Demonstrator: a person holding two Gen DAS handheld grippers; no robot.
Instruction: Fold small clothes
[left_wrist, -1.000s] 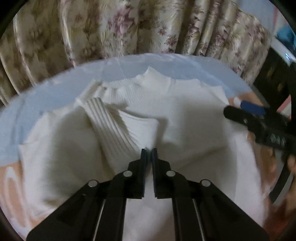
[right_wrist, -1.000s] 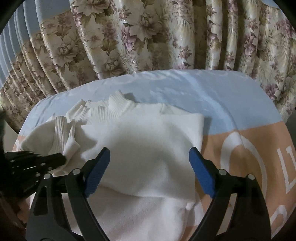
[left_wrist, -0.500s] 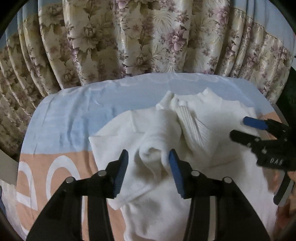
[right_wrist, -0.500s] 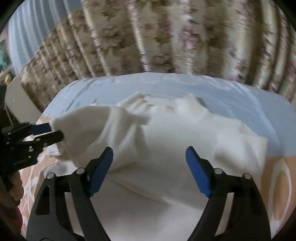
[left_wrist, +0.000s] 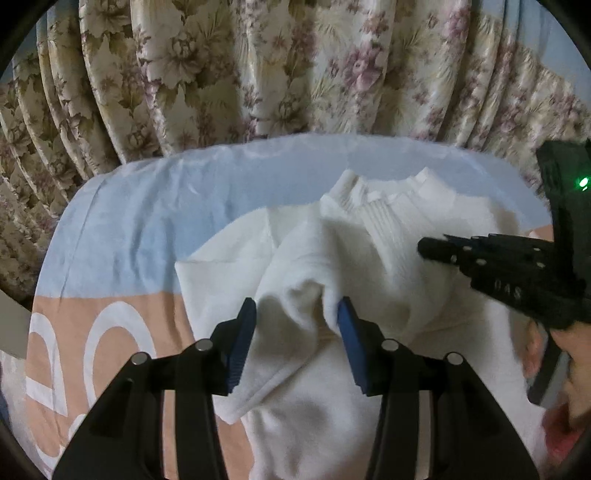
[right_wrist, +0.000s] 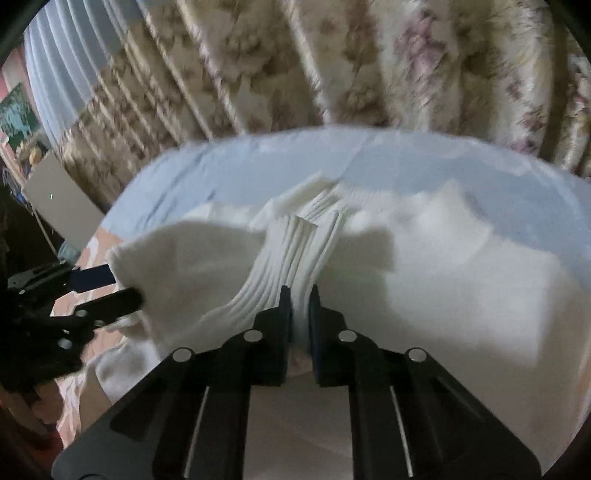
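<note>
A white knit sweater lies on the bed, collar toward the curtain. My left gripper stands over its left side, jaws partly apart, with a thick fold of sleeve bunched between the blue pads and touching both. Seen from the right wrist, that left gripper holds the fold's raised edge. My right gripper is shut on the ribbed sleeve, which runs up from its jaws toward the collar. In the left wrist view the right gripper comes in from the right, its tip on the ribbed sleeve.
Flowered curtains hang close behind the bed. The sheet is pale blue at the back and orange with white letters in front. A person's hand holds the right gripper's handle. A grey board stands at the far left.
The left gripper went from shut over the sweater's middle to its left side, jaws now around a bunched fold. The right gripper swung left and closed from wide open onto the ribbed sleeve.
</note>
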